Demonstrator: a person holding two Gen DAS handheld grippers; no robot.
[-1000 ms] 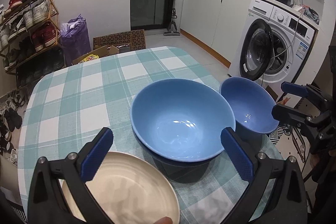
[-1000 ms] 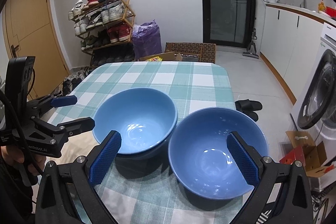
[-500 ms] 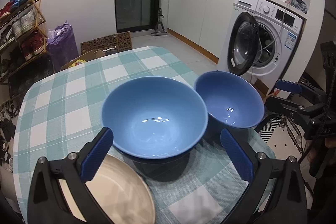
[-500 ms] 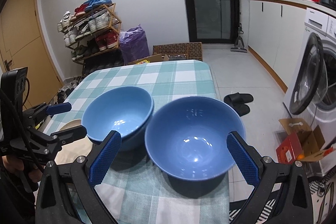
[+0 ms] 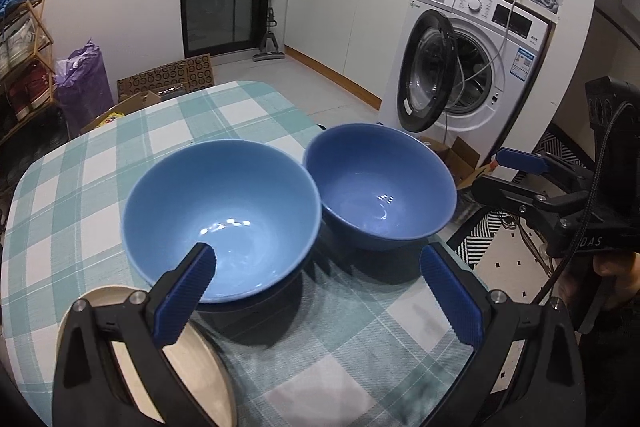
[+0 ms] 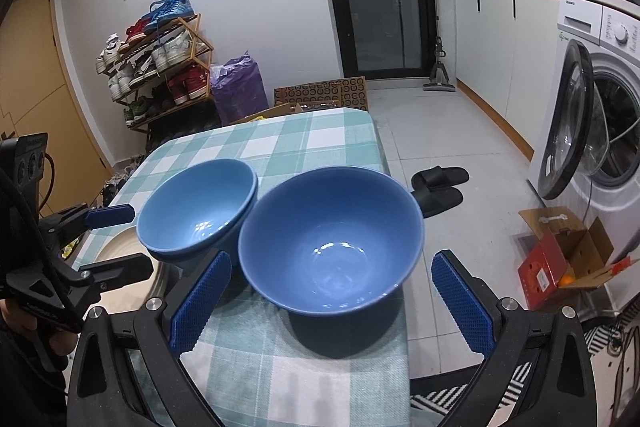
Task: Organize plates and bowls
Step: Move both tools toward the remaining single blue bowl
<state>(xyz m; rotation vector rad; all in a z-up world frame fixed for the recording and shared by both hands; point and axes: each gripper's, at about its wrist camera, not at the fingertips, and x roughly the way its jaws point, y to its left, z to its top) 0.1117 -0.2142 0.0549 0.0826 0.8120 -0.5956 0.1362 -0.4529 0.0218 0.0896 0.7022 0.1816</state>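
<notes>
Two blue bowls stand side by side on the checked tablecloth (image 5: pixel 80 187). The left bowl (image 5: pixel 222 215) is stacked in another blue bowl; it also shows in the right wrist view (image 6: pixel 198 209). The right bowl (image 5: pixel 380 187) stands near the table's right edge and fills the right wrist view (image 6: pixel 332 239). A cream plate (image 5: pixel 192 359) lies at the front left, partly under my left gripper (image 5: pixel 320 291), which is open and empty just before the bowls. My right gripper (image 6: pixel 330 295) is open and empty, with its jaws on either side of the right bowl's near rim.
A washing machine (image 5: pixel 472 67) with its door open stands to the right of the table. Slippers (image 6: pixel 438 185) and a red cardboard box (image 6: pixel 560 259) lie on the floor. A shoe rack (image 6: pixel 156 63) and a purple bag (image 6: pixel 240 87) stand beyond the table.
Both views have swung right. My left gripper has shifted right, from framing the left bowl to between the two bowls. The right bowl now sits centred between my right gripper's jaws.
</notes>
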